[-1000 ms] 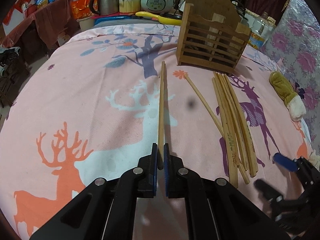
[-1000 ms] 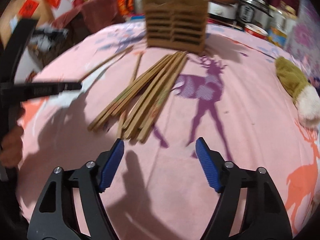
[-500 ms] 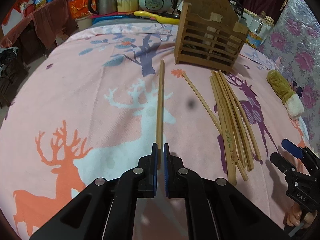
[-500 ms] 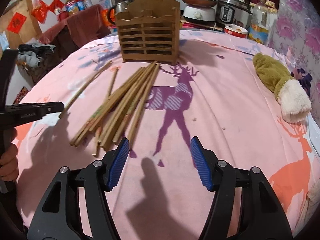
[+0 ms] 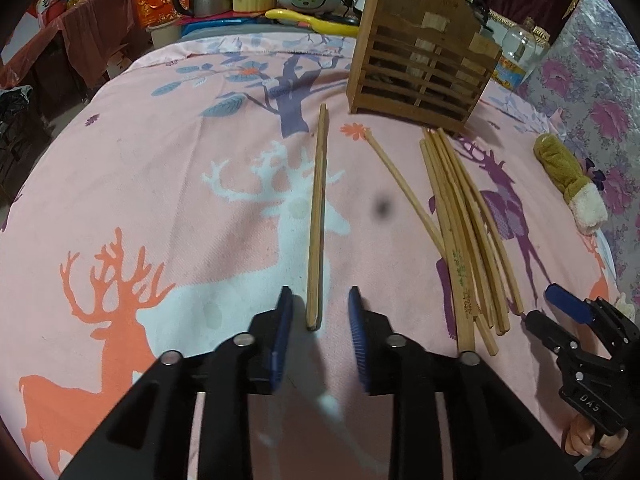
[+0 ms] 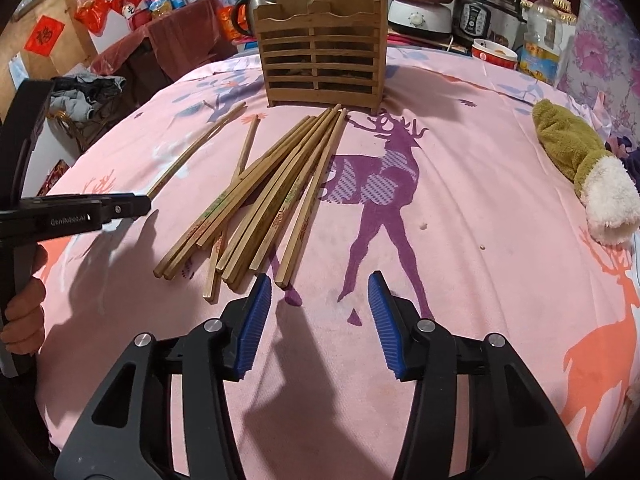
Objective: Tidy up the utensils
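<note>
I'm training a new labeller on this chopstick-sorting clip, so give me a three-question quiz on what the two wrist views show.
1. True or false: the left hand-held gripper clamps the chopstick pair.
2. Which is nearest the right hand-held gripper: A) chopstick pile, B) wooden holder, C) plush toy?
3. Does any chopstick show standing in the wooden holder?

Key: 1 false: jaws opening, pair lies free on the cloth. 2 A. 3 None visible.

A chopstick pair (image 5: pixel 317 216) lies left of the chopstick pile (image 5: pixel 466 236), holder (image 5: pixel 420 60) behind both.
</note>
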`<state>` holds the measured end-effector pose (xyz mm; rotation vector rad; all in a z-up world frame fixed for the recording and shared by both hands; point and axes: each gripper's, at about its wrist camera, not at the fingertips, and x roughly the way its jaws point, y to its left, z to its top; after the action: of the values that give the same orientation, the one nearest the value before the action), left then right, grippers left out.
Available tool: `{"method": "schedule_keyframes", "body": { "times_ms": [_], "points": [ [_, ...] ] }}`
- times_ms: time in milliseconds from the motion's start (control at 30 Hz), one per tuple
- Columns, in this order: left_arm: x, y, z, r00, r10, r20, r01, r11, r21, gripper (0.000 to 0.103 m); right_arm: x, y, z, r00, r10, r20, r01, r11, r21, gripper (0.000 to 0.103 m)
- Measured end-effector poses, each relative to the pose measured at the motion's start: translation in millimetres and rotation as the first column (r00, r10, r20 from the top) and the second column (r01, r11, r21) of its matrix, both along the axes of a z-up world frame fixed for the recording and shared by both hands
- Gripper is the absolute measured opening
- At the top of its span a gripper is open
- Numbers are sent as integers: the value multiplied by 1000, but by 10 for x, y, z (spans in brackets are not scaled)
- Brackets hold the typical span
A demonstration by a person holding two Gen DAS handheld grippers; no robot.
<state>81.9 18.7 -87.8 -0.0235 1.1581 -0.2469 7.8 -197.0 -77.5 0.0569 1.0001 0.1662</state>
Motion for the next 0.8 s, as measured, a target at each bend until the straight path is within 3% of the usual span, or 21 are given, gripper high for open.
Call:
{"method": "schedule_keyframes", "body": {
  "times_ms": [133, 167, 200, 500, 600, 667, 800],
  "points": [
    [-2, -31, -6, 1000, -2, 19, 1, 999, 35, 27, 9, -13, -4, 1000, -6, -3, 6, 1000, 6, 50],
    [-10, -50, -10, 999, 1, 32, -3, 998, 65, 13, 10, -17, -7, 1000, -6, -3, 6, 1000, 6, 50],
    [-19, -66, -17, 999, 0, 42, -4, 996, 91, 6, 8, -18, -8, 1000, -7, -3, 7, 1000, 7, 50],
    [-117, -124, 155, 990, -22, 137, 6, 993, 115, 6, 16, 118, -31, 999, 40, 4, -40, 999, -17, 43],
    [-124, -125, 190, 988, -23, 151, 6, 993, 115, 6, 44, 216, -78, 998, 60, -3, -60, 996, -64, 34],
    [-125, -128, 195, 988, -23, 151, 6, 993, 115, 6, 53, 200, -72, 998, 61, 0, -61, 997, -52, 9],
    [-123, -110, 197, 989, -18, 148, 3, 995, 103, 6, 45, 95, -50, 1000, 20, 11, -20, 999, -28, 7]
  ]
}}
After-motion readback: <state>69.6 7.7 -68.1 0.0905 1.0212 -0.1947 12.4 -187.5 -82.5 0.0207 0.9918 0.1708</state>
